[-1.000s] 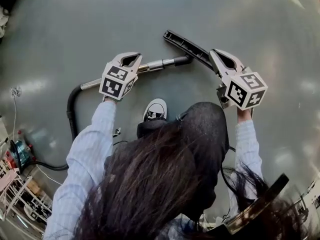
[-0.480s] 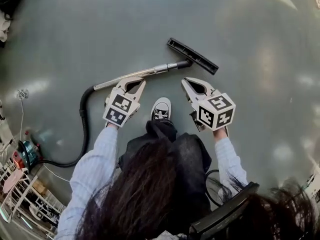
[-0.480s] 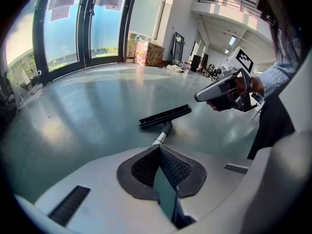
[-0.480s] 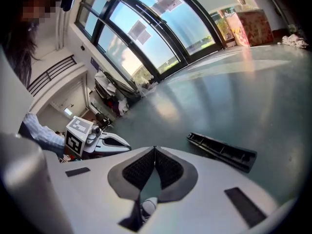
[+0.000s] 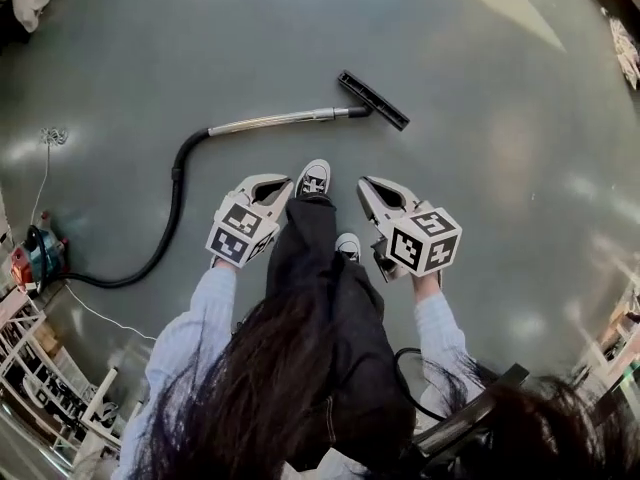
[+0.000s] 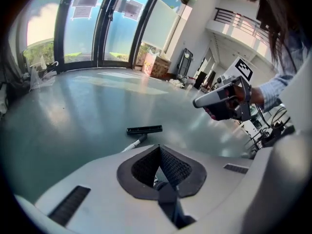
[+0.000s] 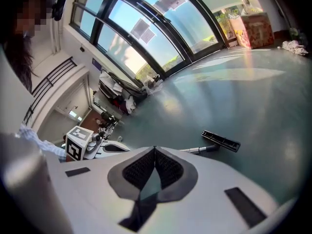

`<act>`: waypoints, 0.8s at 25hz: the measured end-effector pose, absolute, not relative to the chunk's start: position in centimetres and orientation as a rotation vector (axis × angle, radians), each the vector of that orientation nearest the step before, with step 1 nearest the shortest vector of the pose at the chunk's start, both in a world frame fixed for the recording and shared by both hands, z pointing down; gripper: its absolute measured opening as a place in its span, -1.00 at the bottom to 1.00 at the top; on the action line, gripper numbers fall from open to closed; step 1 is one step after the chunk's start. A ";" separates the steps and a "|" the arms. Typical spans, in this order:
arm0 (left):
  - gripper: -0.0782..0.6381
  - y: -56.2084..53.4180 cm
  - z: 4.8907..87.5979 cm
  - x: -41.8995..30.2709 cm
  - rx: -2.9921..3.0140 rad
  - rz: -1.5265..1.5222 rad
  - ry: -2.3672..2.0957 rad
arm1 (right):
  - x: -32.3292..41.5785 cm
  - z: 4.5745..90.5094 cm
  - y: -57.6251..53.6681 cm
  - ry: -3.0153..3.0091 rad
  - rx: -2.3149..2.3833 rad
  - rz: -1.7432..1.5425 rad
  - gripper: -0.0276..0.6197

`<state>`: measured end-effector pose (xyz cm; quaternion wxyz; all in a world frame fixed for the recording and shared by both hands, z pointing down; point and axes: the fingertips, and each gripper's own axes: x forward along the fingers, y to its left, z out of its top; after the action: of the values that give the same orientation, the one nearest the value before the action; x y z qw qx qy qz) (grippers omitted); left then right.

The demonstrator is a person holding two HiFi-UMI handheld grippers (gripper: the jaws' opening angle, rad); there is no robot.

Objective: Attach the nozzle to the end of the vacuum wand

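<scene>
A black floor nozzle [image 5: 373,99] lies on the grey floor, joined to the end of the metal vacuum wand [image 5: 285,119]. The same nozzle [image 6: 144,129] shows small in the left gripper view, and the nozzle [image 7: 221,141] with the wand tip [image 7: 199,150] in the right gripper view. My left gripper [image 5: 287,183] and right gripper [image 5: 362,183] hang high above the floor, close to the person's legs, both well short of the wand. Both are shut with nothing between their tips.
A black hose [image 5: 170,228] curves from the wand to a vacuum body [image 5: 38,257] at the left edge. A person's shoes [image 5: 314,178] stand between the grippers. Shelving [image 5: 45,388] sits at the lower left, a thin cable [image 5: 40,173] at the left.
Both grippers have lifted away from the wand and nozzle and drawn back toward the body. The person has stood up, so the nozzle and wand look smaller and farther off.
</scene>
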<state>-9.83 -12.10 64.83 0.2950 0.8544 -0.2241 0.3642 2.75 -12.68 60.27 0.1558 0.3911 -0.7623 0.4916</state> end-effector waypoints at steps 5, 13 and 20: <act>-0.77 -6.8 51.6 -8.6 2.266 0.848 -0.721 | 2.2 47.8 -7.6 -2.197 1.103 1.341 -0.90; -0.77 1.8 33.6 -9.1 2.072 0.460 -0.941 | 1.2 31.3 -1.6 -2.238 1.059 1.322 -0.89; -0.77 6.2 26.9 -16.1 2.068 0.438 -1.059 | -3.5 26.2 2.0 -2.269 0.997 1.232 -0.90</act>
<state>-16.10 6.25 26.87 0.3788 0.8095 -0.4145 0.1713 -3.47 2.01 26.20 0.1856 0.3540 -0.8055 0.4375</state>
